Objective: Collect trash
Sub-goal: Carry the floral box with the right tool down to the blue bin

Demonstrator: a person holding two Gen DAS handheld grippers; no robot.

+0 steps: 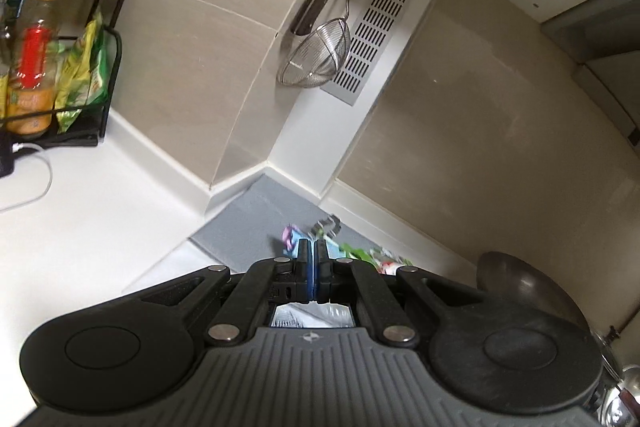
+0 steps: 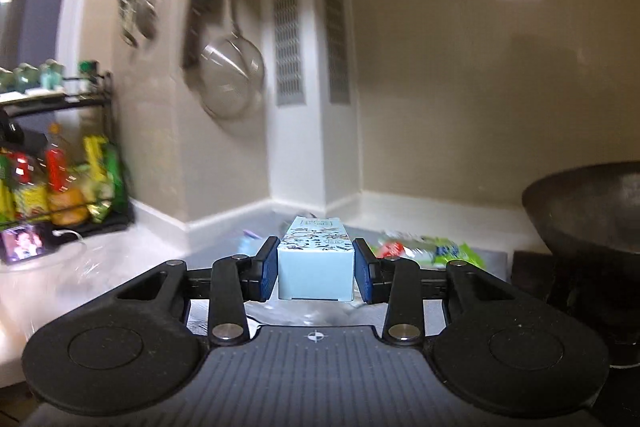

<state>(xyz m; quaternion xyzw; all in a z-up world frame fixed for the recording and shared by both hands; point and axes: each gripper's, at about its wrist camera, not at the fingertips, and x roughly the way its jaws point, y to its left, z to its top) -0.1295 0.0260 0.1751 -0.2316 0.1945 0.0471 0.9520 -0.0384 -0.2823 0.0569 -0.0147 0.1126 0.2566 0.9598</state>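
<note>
My right gripper (image 2: 315,247) is shut on a pale blue patterned carton (image 2: 316,269), which it holds lengthwise, lifted off the grey mat (image 2: 488,259). Behind the carton on the mat lie a green wrapper (image 2: 444,250), a red and white wrapper (image 2: 390,249) and a pink and blue scrap (image 2: 247,241). My left gripper (image 1: 312,253) is shut, its blue pads together with nothing visible between them. Just beyond its tips on the grey mat (image 1: 240,223) are the pink and blue scrap (image 1: 290,233), a dark clip-like piece (image 1: 329,223) and the green wrapper (image 1: 354,251).
A dark wok (image 2: 588,211) (image 1: 524,287) stands at the right on the stove. A black wire rack (image 2: 60,187) (image 1: 108,39) with bottles and packets stands left on the white counter (image 1: 80,227), with a phone (image 2: 22,241) in front. A strainer (image 1: 316,59) hangs on the wall.
</note>
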